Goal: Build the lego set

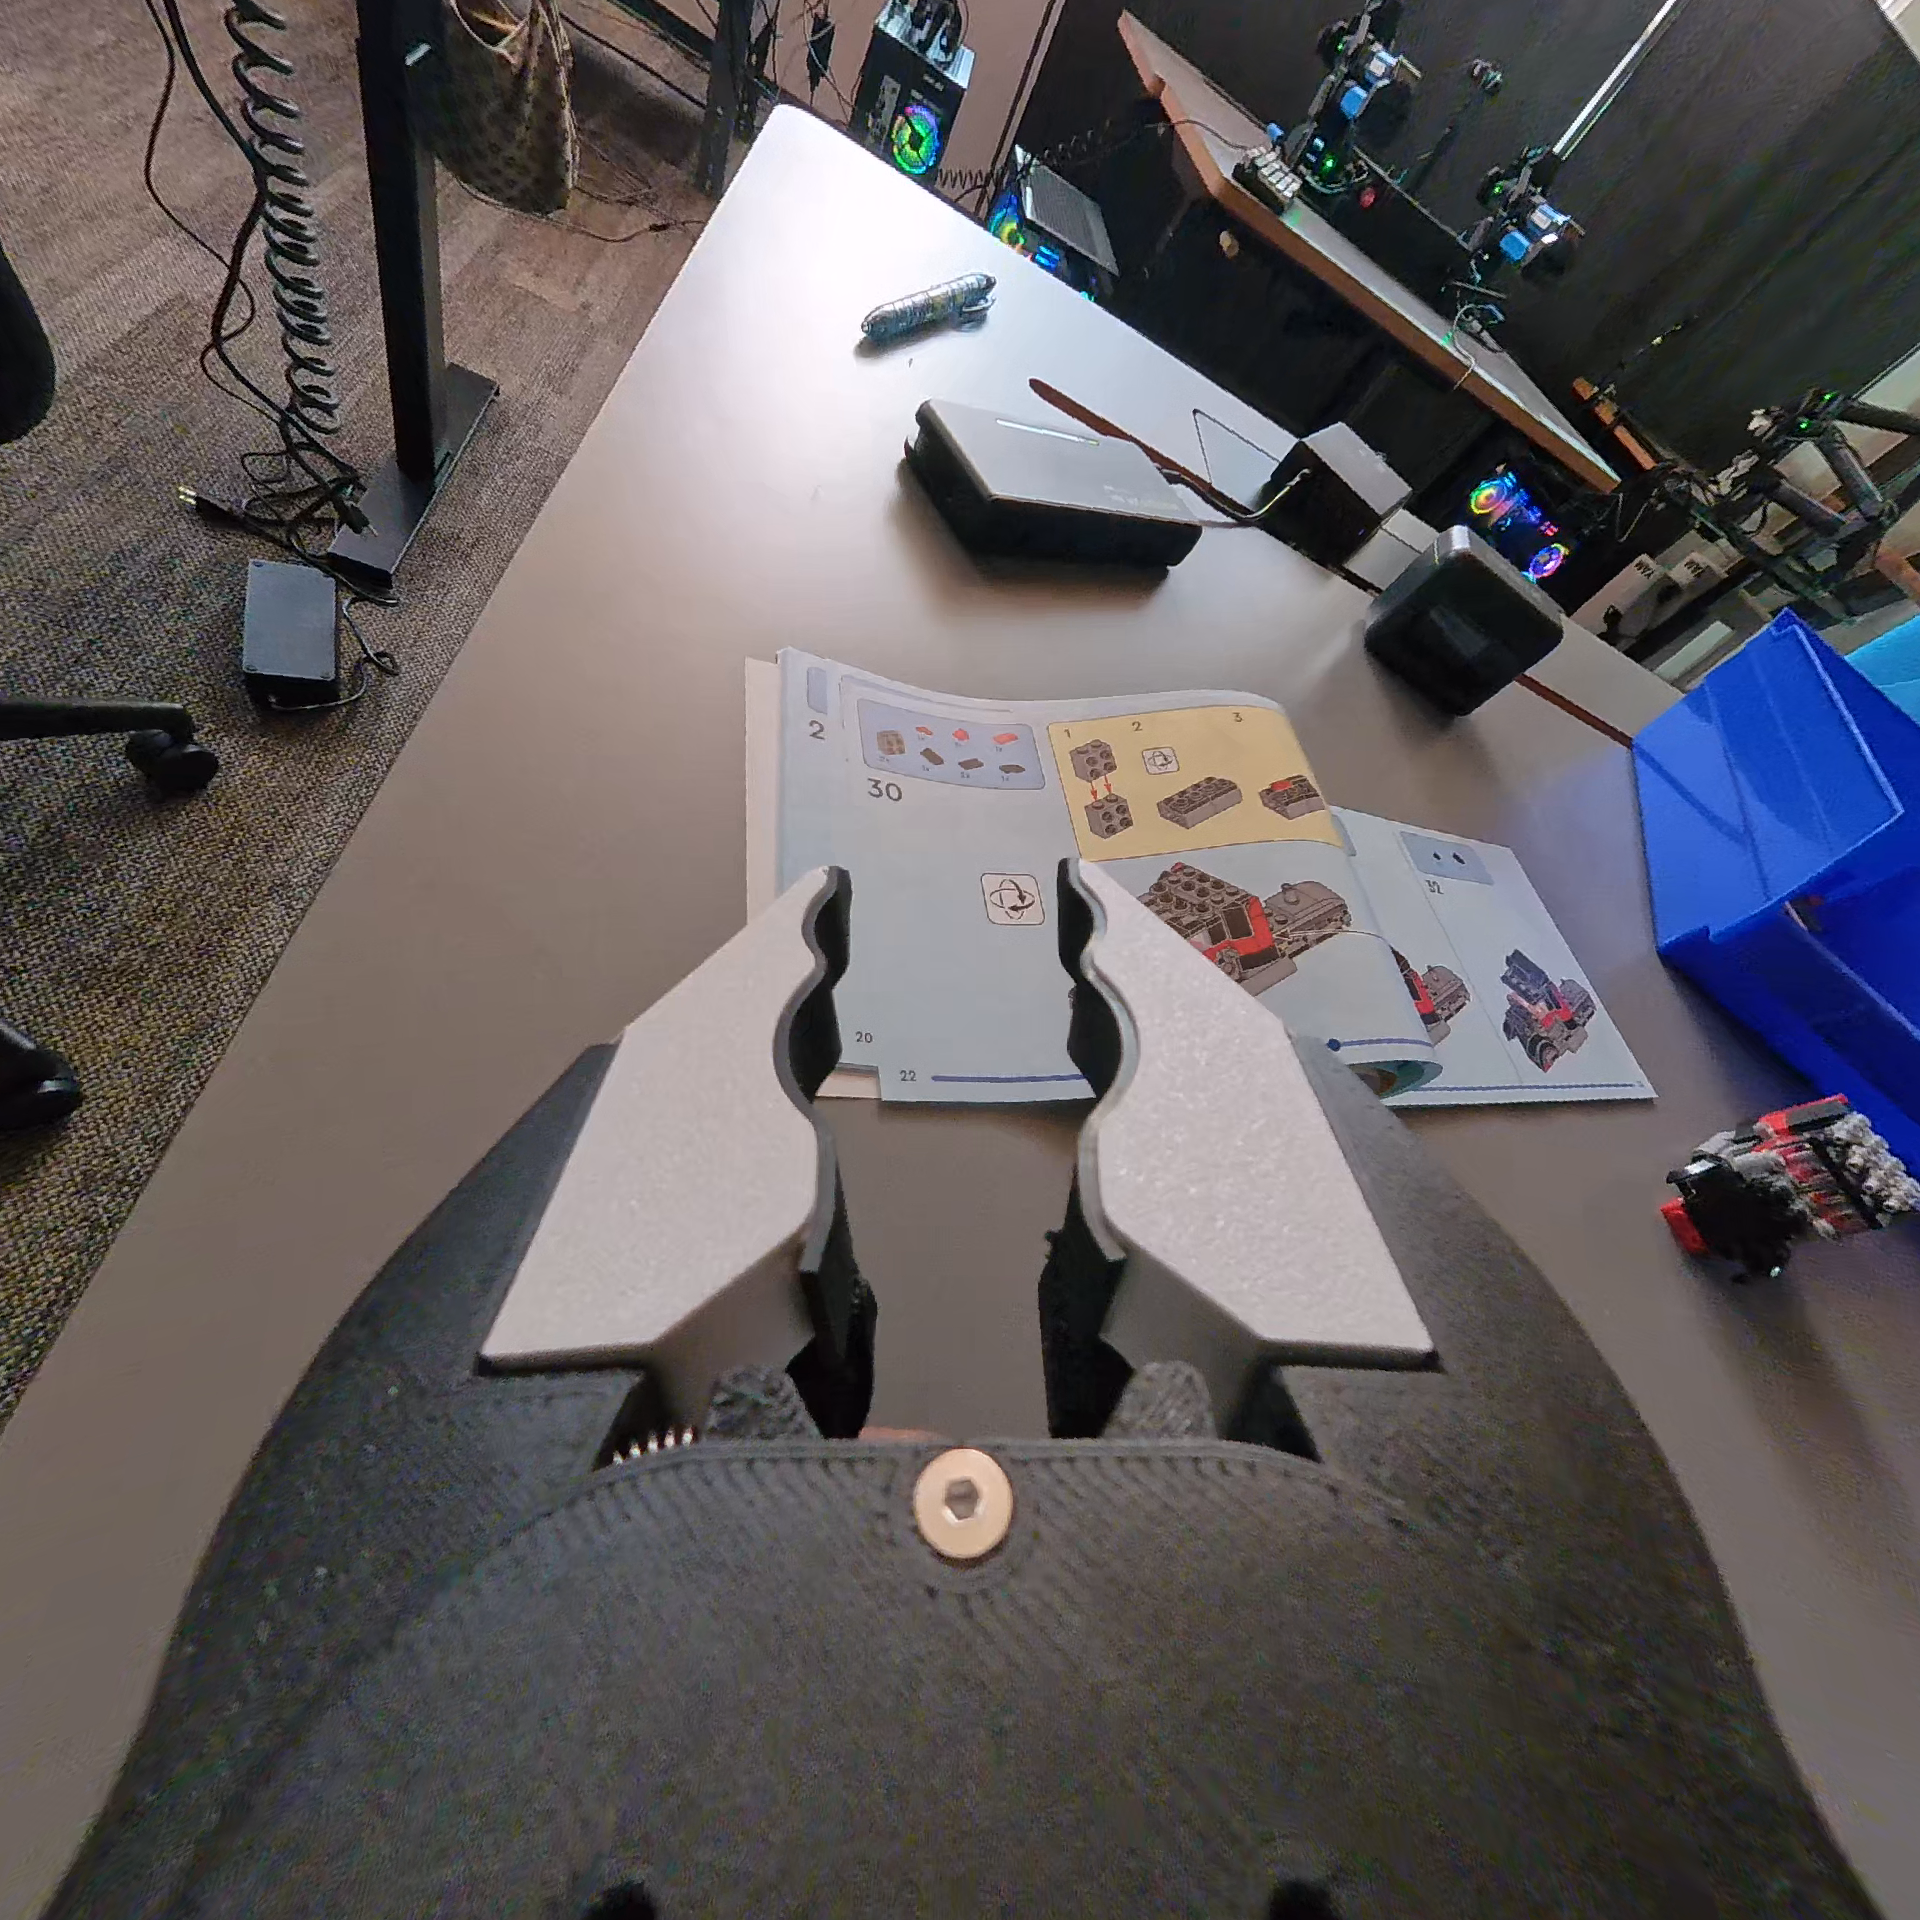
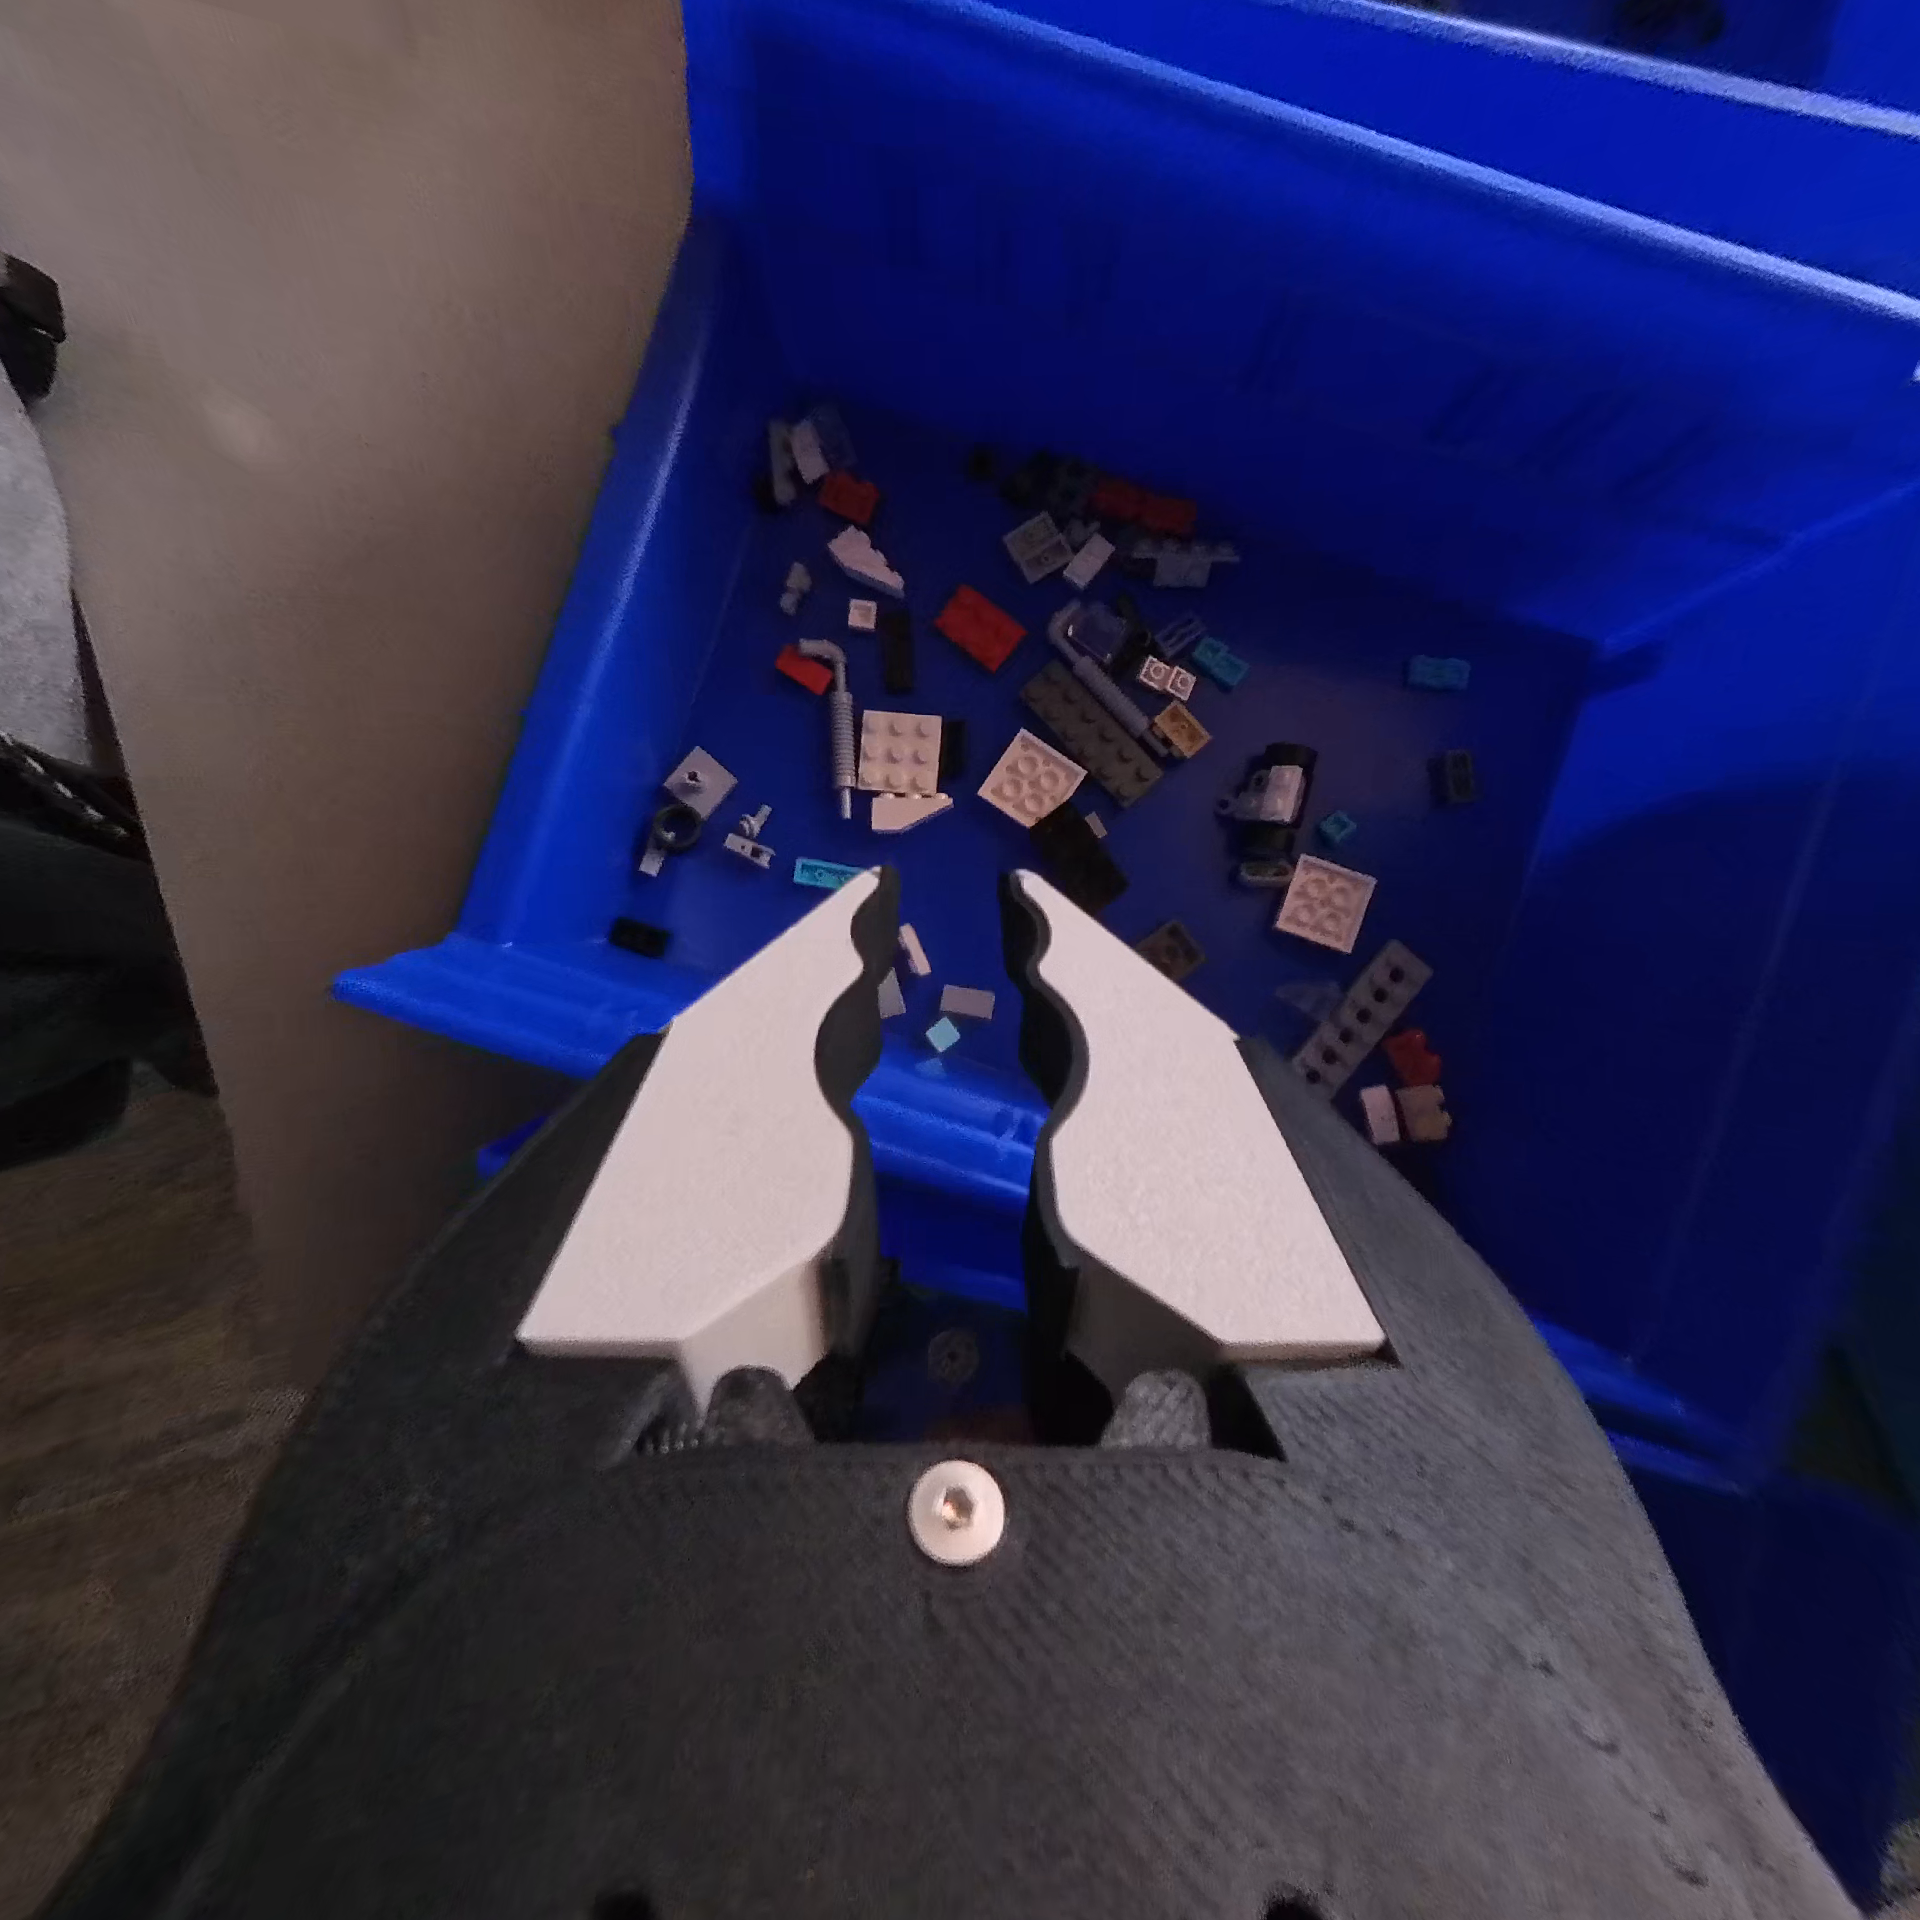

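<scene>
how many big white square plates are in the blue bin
3: a studded plate mid-bin, an upturned plate right of it, a third plate farther right; the right tool may hide others.

Open instruction booklet (image 1: pixel 1039 914), frame centre: printed numerals and pictograms present, not transcribed. Black device (image 1: pixel 1049 488), upper centre: faint marking, illegible.

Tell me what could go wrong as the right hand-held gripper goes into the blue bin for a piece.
1. The loose pieces lie crowded and overlapping, so the open right hand-held gripper may pinch two or the wrong one.
2. Small flat pieces lie near the bin front wall, hard to get under.
3. The half-built model sits unheld; the left hand-held gripper hovers open over the booklet.
</scene>
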Demonstrator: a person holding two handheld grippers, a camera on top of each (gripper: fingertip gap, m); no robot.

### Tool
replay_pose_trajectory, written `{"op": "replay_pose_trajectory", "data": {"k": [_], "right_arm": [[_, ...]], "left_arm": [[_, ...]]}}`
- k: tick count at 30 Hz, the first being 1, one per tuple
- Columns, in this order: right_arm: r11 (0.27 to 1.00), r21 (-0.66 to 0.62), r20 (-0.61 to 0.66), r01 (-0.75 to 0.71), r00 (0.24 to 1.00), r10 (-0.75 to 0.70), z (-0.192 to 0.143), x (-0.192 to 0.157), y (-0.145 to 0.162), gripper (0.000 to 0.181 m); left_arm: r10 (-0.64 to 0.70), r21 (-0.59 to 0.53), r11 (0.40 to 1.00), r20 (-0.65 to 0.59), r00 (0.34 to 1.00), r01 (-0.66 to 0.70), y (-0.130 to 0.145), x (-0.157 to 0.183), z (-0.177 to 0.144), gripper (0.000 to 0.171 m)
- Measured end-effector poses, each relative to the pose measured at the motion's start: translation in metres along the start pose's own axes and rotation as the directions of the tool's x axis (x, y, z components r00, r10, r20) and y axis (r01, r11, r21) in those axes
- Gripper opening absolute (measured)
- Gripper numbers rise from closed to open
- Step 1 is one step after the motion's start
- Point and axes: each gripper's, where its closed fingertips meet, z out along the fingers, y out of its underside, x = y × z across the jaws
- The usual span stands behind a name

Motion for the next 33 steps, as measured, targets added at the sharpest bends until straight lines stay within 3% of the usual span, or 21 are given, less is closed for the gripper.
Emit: {"op": "replay_pose_trajectory", "data": {"k": [10,21,28,33], "right_arm": [[0.996,0.044,-0.179,-0.082,0.98,0.089,-0.057,0.002,0.021,0.023],[0.978,-0.01,-0.293,-0.207,0.936,0.195,-0.083,-0.027,0.102,0.026],[0.976,-0.066,-0.276,-0.208,0.944,0.183,-0.084,-0.042,0.138,0.028],[0.983,-0.081,-0.251,-0.165,0.958,0.14,-0.083,-0.041,0.147,0.028]], "left_arm": [[0.001,0.002,1.0,-0.005,1.0,-0.001,0.0,0.001,0.0,0.041],[0.092,0.005,0.996,0.008,0.996,-0.092,0.002,0.01,-0.005,0.044],[0.311,-0.109,0.944,-0.024,0.95,-0.312,0.05,0.079,0.0,0.048],[0.375,-0.153,0.908,-0.115,0.92,-0.389,0.082,0.136,0.003,0.05]]}}
